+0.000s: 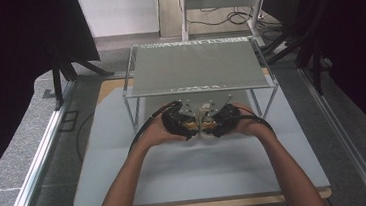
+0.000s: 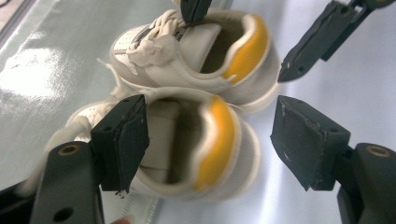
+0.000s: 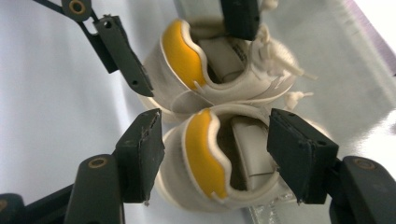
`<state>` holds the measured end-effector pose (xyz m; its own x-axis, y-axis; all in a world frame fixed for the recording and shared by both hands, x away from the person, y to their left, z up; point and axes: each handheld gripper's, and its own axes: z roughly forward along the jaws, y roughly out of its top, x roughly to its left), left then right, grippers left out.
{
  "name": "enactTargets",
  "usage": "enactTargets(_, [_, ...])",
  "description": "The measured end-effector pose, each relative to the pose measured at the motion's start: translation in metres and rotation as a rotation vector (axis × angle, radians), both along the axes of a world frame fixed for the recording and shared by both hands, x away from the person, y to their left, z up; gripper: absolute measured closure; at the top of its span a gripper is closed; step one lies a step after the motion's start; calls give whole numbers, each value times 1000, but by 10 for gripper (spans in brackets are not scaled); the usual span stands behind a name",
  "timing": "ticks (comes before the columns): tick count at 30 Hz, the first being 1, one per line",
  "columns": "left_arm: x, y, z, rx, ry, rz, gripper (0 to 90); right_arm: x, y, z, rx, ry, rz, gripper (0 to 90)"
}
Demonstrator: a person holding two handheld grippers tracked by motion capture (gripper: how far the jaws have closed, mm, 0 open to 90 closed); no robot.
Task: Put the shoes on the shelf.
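Where the two hands meet on the table (image 1: 128,188), before one wire rack (image 1: 195,64): two white shoes (image 2: 187,140) with yellow heel linings, side by side, touching. Two tools: left tool (image 2: 210,140) and right tool (image 3: 215,154), each straddling one shoe's heel, jaws apart, pads not pressing.

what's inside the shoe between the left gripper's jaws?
Inside the near shoe: yellow heel lining and a pale tongue. The insole and toe end stay dark and hidden behind the left gripper.
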<state>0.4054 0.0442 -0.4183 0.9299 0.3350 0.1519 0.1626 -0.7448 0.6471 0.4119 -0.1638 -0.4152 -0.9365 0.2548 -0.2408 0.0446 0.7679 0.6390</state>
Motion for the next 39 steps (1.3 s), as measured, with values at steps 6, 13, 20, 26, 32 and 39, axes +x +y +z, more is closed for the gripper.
enactTargets(6, [-39, 26, 8, -112, -32, 175, 397, -36, -15, 9, 112, -109, -82, 429])
enactTargets(13, [-73, 52, -12, -228, 104, 316, 713, -77, -39, -11, 217, -39, -209, 777])
enactTargets(20, [-74, 27, -34, -243, 157, 317, 794, -81, -20, -40, 171, 7, -215, 892])
enactTargets(26, [-49, 11, -45, -239, 156, 374, 826, -61, -4, -47, 166, -10, -290, 897])
enactTargets(32, [-39, 7, -45, -250, 162, 375, 868, -48, -2, -47, 173, -20, -332, 899])
enactTargets(39, [-24, 5, -44, -232, 156, 407, 881, -35, 0, -41, 191, -29, -365, 899])
